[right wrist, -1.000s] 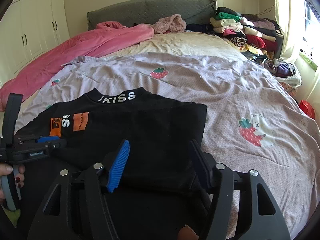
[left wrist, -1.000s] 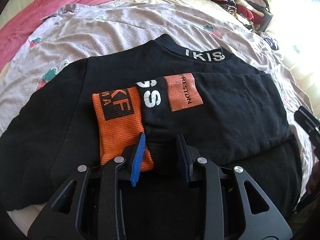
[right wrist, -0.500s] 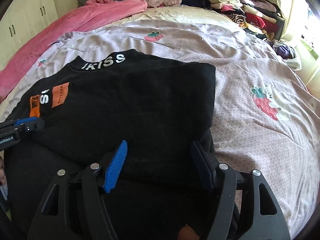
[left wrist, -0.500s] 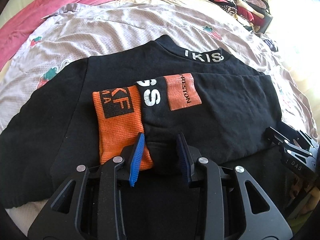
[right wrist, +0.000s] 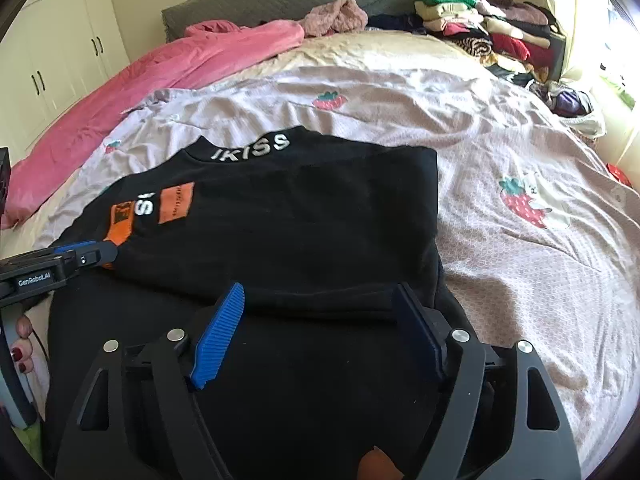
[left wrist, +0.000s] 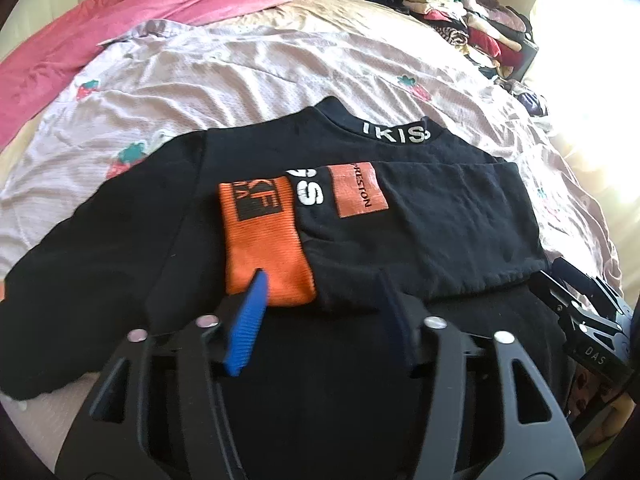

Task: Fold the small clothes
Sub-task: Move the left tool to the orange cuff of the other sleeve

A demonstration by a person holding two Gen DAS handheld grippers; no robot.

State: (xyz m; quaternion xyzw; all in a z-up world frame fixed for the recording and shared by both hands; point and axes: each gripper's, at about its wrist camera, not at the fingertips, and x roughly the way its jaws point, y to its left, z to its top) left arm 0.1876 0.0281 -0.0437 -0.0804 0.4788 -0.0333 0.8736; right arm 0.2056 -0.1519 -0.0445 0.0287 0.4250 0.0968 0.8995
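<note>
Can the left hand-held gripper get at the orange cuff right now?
Probably yes. The left hand-held gripper is open, and the orange cuff lies flat on top of the black sweatshirt, just ahead of its blue left finger, uncovered. It may pinch the fabric beneath too.

Sweatshirt (left wrist: 420, 216) lies flat on the bed (left wrist: 280, 64), collar (right wrist: 252, 148) at its far edge. One sleeve is folded across the sweatshirt's front, its cuff (left wrist: 264, 248) lying left of the sweatshirt's centre. The other sleeve (left wrist: 80, 280) extends left of the body, on the bed. Left gripper (left wrist: 320, 312) sits over the sweatshirt's near part, just before the cuff. Right gripper (right wrist: 320, 324) sits over the sweatshirt's near right part, at the folded sleeve's near edge. Blanket (right wrist: 160, 68) lies behind and left of the sweatshirt. Clothes pile (right wrist: 488, 28) sits behind and right of it, at the bed's far corner.
</note>
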